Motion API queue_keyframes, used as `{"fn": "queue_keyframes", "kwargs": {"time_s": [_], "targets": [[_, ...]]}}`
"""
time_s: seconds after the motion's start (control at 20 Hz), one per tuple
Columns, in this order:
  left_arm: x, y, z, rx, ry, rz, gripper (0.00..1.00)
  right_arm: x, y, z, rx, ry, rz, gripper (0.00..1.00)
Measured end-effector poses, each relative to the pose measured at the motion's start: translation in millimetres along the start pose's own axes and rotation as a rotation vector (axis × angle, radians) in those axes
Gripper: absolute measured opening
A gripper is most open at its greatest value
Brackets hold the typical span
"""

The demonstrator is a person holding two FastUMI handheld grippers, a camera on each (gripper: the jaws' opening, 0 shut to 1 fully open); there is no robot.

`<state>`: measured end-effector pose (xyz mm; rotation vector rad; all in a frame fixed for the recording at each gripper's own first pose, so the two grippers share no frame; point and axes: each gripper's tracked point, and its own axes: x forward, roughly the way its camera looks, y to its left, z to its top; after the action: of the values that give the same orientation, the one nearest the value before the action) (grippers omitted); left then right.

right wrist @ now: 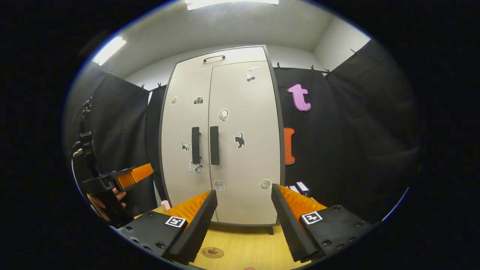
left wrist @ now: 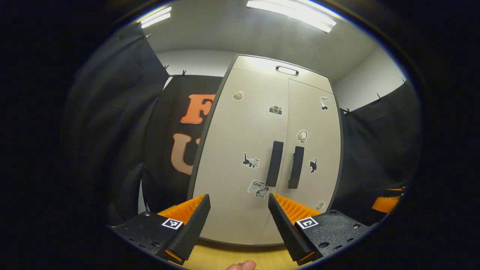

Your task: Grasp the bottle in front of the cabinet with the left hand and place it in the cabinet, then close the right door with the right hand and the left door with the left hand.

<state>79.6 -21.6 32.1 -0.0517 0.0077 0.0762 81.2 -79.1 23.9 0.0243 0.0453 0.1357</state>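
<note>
Left gripper view – left gripper (left wrist: 238,219) wide open, empty – closed cabinet (left wrist: 266,150) just ahead.

Closed cabinet blocks the way ahead; open tabletop in front

In the left gripper view the cabinet (left wrist: 262,150) fills the centre of the frame with both doors shut, its two dark handles (left wrist: 285,165) side by side at mid height, and the left gripper (left wrist: 239,221), jaws apart, has a bare strip of wooden tabletop (left wrist: 221,257) at the bottom between it and the doors. In the right gripper view the right gripper (right wrist: 243,221) faces the same closed front across open tabletop bearing only a flat round coaster (right wrist: 212,252) at lower centre; small boxes (right wrist: 300,187) sit lower right of the cabinet, and the left gripper (right wrist: 123,178) stands at the left edge.
</note>
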Motion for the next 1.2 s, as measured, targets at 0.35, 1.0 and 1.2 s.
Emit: {"fn": "queue_keyframes", "kwargs": {"time_s": [0.35, 1.0, 1.2], "targets": [[-61.3, 22.7, -10.3, 0.063, 0.004, 0.105, 0.94, -3.8, 7.8, -6.0, 0.047, -0.018, 0.005, 0.96], [-84.3, 14.1, -2.3, 0.015, -0.029, 0.119, 0.94, -12.9, 8.3, -17.9, 0.055, 0.003, 0.015, 0.96], [-84.9, 13.1, -1.8, 0.006, -0.032, 0.118, 0.94, -13.8, 8.7, -24.2, 0.061, 0.021, 0.013, 0.96]]}}
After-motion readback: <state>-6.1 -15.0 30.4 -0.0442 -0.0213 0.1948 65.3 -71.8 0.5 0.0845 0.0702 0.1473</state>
